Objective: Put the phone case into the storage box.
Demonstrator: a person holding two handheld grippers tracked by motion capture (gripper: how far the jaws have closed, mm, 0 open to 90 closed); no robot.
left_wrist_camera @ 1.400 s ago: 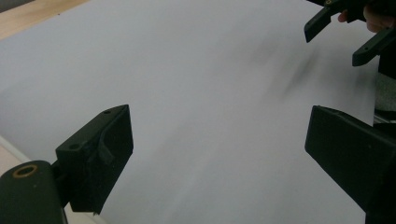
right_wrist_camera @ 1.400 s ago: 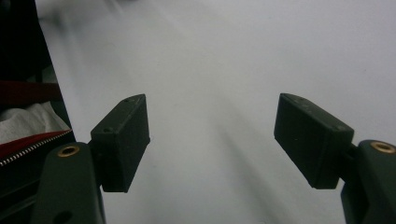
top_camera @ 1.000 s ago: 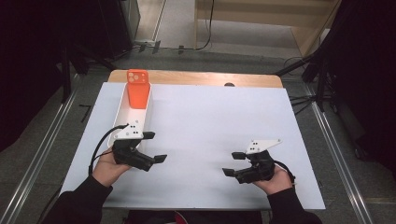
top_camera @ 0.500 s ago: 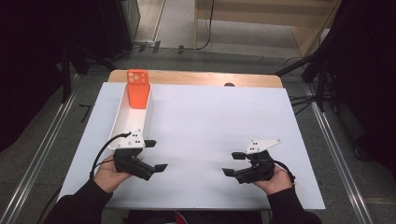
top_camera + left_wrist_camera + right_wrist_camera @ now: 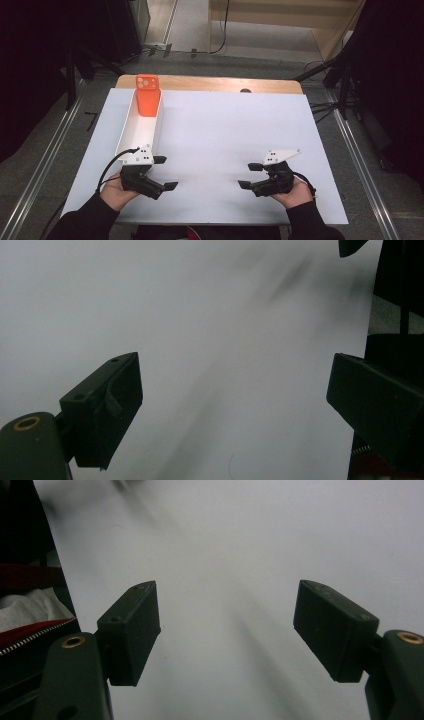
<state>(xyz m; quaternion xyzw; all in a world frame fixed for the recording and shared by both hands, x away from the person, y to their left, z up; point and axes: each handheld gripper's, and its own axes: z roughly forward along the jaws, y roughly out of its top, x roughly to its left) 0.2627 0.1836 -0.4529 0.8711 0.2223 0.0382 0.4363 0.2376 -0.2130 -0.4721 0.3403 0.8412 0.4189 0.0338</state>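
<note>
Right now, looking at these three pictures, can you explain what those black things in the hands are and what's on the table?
A person holds two hand-held grippers, each with two black jaws. The high view looks down on the table: the left gripper and right gripper both hold nothing. The other two pictures come from cameras riding on each gripper, looking along its open jaws at the bare white surface. At the table's left lies a long white tray with an orange phone case leaning at its far end.

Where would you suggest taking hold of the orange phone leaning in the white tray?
Grip the orange phone by its top end, which leans on the far wall of the white tray and rises above the rim. Probably come from above, fingers on its long edges, since the walls hem in its lower part.
</note>
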